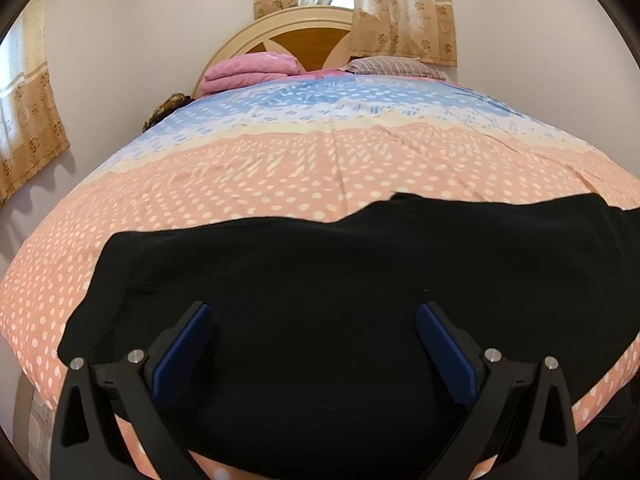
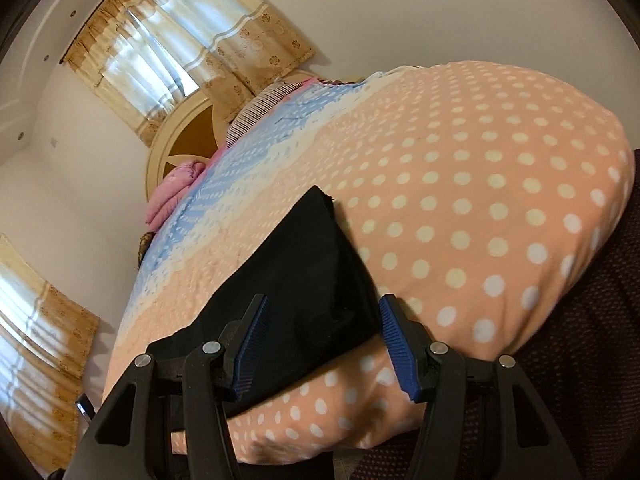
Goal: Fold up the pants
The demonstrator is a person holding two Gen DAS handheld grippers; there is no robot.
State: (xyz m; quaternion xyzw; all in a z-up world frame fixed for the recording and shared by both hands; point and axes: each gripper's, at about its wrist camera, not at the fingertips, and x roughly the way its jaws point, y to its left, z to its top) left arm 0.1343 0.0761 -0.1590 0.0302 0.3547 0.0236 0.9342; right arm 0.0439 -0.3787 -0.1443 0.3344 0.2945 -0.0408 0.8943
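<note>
Black pants cover polka-dot bedspread; pink blanket by headboard.

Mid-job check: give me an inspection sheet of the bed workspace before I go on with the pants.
Surface: bed with polka-dot bedspread, peach near, blue farther.
Job's things: black pants lying across the near edge.
Clutter: pink folded blanket and striped pillow by the headboard.
Grippers: left gripper open above pants; right gripper open at the pants' end.
Cables: nothing seen.
Surroundings: curtains, plain walls.
</note>
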